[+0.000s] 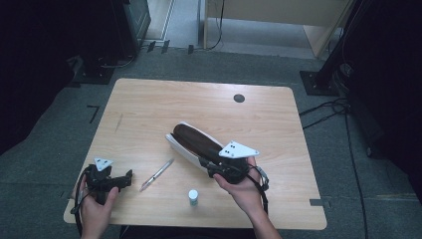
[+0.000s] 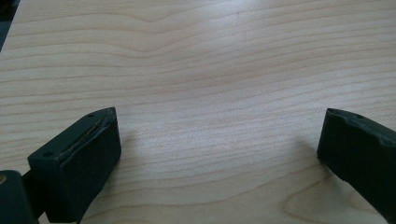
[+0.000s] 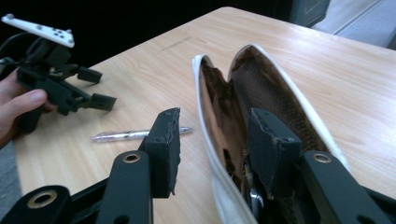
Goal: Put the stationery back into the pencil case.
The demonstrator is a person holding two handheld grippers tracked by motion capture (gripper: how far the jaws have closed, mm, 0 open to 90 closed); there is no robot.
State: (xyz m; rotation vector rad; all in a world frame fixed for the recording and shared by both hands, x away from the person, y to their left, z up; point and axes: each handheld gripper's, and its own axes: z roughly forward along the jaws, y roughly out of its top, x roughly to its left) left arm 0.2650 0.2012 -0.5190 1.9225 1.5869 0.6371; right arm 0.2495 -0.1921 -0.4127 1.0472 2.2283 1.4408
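A white pencil case [image 1: 196, 142] with a dark brown lining lies unzipped in the middle of the table [image 1: 149, 104]. My right gripper [image 1: 209, 167] is at its near end. In the right gripper view the right gripper [image 3: 215, 116] straddles the case's near white wall [image 3: 210, 154]. One jaw is inside the pencil case [image 3: 271, 88] and the other outside, with a gap left to the wall. My left gripper [image 1: 127, 178] rests at the front left, and its jaws stand wide over bare wood [image 2: 219, 126].
A clear pen [image 1: 157, 174] [image 3: 135, 135] lies on the table between the two grippers. A small white-capped bottle [image 1: 193, 197] stands near the front edge. The right gripper view also shows the left gripper [image 3: 100, 88] held by a hand. A round cable hole [image 1: 239, 98] is at the back.
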